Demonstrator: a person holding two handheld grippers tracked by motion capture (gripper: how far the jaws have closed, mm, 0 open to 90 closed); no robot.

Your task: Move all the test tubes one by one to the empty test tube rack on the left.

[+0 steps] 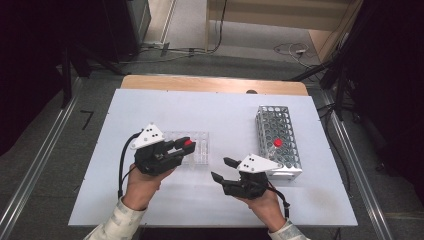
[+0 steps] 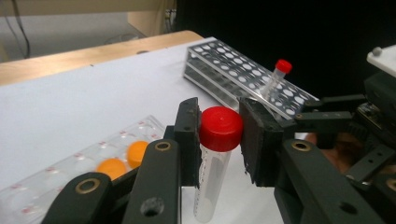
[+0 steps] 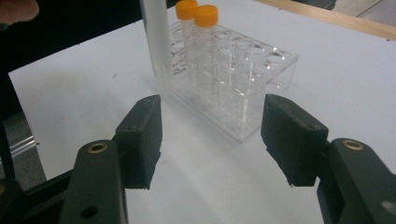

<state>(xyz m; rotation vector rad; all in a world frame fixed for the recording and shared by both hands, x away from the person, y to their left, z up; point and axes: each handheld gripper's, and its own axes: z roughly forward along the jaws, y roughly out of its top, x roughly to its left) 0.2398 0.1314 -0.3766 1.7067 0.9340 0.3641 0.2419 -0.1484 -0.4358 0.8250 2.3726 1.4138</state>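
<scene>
left gripper (image 2: 219,140) pinching red-capped tube (image 2: 215,158) by the cap | right gripper (image 3: 210,135) spread, empty | clear rack (image 1: 192,147) at 12 o'clock of left gripper

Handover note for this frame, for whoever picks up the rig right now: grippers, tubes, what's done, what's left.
Left gripper: shut on a red-capped tube at its cap, tube hanging upright, above the clear rack.
Right gripper: open, nothing between the jaws, facing the clear rack.
Clear rack: two orange-capped tubes stand in it, other wells look free.
Metal rack: one more red-capped tube leans in it.
Done: one red tube is in the left gripper.
Left, probably: seat the held tube in a free well of the clear rack, then fetch the one from the metal rack.
</scene>
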